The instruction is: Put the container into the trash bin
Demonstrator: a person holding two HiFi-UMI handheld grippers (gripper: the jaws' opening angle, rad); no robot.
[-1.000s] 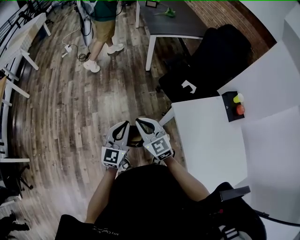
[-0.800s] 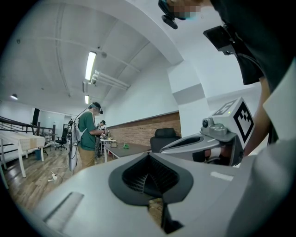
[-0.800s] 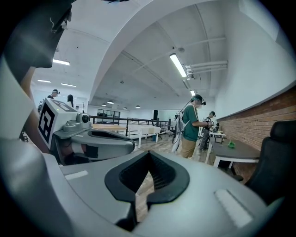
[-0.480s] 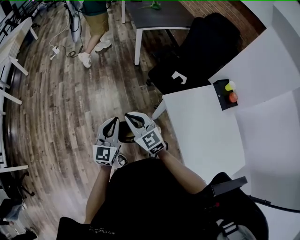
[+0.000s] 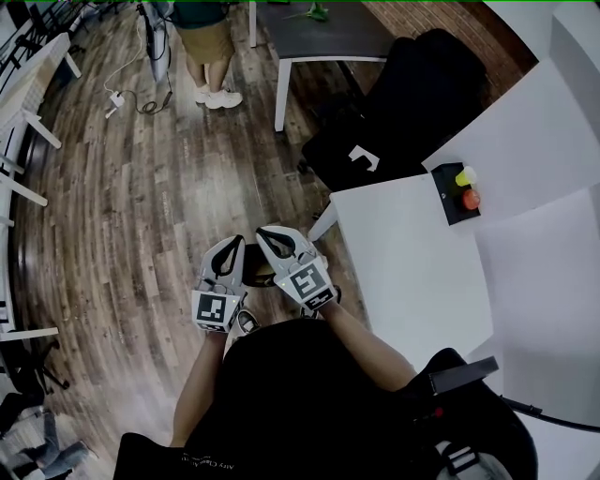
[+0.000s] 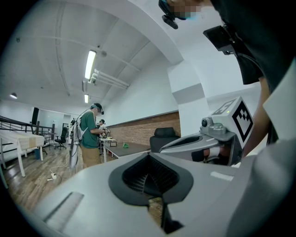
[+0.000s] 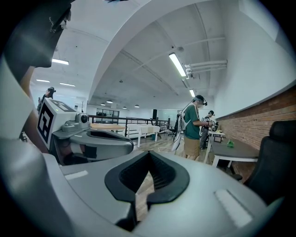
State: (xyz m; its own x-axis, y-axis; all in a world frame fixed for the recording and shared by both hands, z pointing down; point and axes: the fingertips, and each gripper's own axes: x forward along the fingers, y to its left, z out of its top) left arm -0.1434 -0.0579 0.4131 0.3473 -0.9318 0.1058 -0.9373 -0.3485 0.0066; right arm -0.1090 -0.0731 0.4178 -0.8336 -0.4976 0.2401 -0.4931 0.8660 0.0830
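Observation:
No container and no trash bin shows in any view. My left gripper (image 5: 231,247) and right gripper (image 5: 273,235) hang side by side close to my body, over the wooden floor (image 5: 141,206). Both point forward and almost level. In the left gripper view the left gripper (image 6: 149,156) has its jaws together with nothing between them, and the right gripper's body (image 6: 203,141) sits just beside it. In the right gripper view the right gripper (image 7: 149,153) is likewise shut and empty. A dark shape between the two grippers in the head view cannot be made out.
A white table (image 5: 412,272) stands at my right, with a black box of coloured buttons (image 5: 459,192) on it. Beyond it are a black office chair (image 5: 403,103) and a dark table (image 5: 328,28). A person (image 5: 206,37) stands at the far end. White desks (image 5: 28,103) line the left.
Both grippers keep their shut, side-by-side pose. The head view has shifted a little, and the standing person has stepped slightly to the right.

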